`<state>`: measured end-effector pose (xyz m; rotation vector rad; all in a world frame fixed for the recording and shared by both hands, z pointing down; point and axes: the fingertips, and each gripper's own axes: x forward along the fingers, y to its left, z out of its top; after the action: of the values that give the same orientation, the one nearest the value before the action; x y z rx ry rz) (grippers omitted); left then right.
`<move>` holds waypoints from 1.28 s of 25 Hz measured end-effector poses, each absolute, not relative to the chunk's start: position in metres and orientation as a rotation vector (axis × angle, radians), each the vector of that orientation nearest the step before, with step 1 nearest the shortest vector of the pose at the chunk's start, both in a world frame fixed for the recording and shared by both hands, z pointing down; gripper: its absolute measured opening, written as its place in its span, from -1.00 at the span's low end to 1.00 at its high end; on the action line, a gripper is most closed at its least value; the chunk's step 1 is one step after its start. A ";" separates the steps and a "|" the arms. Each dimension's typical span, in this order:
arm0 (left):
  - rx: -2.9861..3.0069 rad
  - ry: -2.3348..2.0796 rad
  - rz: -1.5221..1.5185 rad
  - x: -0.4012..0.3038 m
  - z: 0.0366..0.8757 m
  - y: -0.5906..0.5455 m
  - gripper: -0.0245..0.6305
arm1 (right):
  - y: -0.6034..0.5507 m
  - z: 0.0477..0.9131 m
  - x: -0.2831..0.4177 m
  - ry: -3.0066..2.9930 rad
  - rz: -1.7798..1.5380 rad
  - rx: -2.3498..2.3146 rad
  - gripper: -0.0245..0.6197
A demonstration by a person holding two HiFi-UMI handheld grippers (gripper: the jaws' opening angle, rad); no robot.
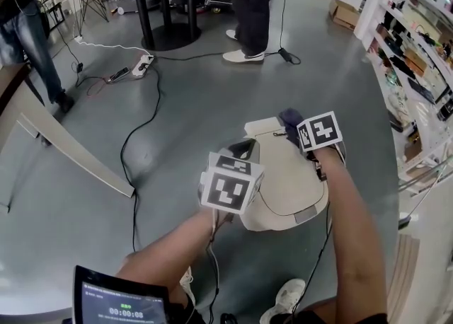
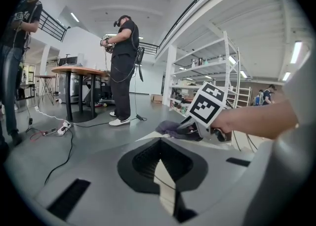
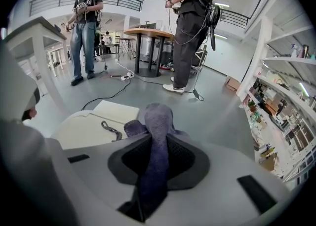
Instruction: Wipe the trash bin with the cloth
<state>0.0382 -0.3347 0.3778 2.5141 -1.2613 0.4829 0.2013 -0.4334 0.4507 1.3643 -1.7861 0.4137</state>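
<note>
Purple cloth (image 3: pixel 157 136) is pinched tight in the right gripper (image 1: pixel 297 131) at the trash bin's (image 1: pixel 283 192) far end. The left gripper (image 1: pixel 241 151) looks clamped narrow on the bin's left rim. I'd keep that brace firm and drag flat, overlapping strokes across the lid.

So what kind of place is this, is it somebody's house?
Probably a lab or workshop, not a house: bare grey floor with a power strip and cables, white storage shelves, and a work table.
</note>
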 end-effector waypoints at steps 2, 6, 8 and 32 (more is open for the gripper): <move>2.510 -1.266 0.488 0.039 0.378 -0.335 -0.92 | -0.433 0.450 0.204 -1.783 0.413 1.366 -0.68; 2.500 -1.268 0.479 0.041 0.376 -0.333 -0.92 | -0.430 0.443 0.207 -1.788 0.375 1.385 -0.68; 2.495 -1.272 0.475 0.039 0.375 -0.332 -0.92 | -0.427 0.436 0.202 -1.813 0.364 1.396 -0.68; 2.465 -1.365 0.457 -0.002 0.346 -0.301 -0.92 | -0.311 0.420 0.046 -2.154 0.432 1.103 -0.68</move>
<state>-0.0018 -0.3013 0.3463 2.4648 -1.3650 0.4573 0.0456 -0.3106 0.4203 1.1028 -2.1536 0.4325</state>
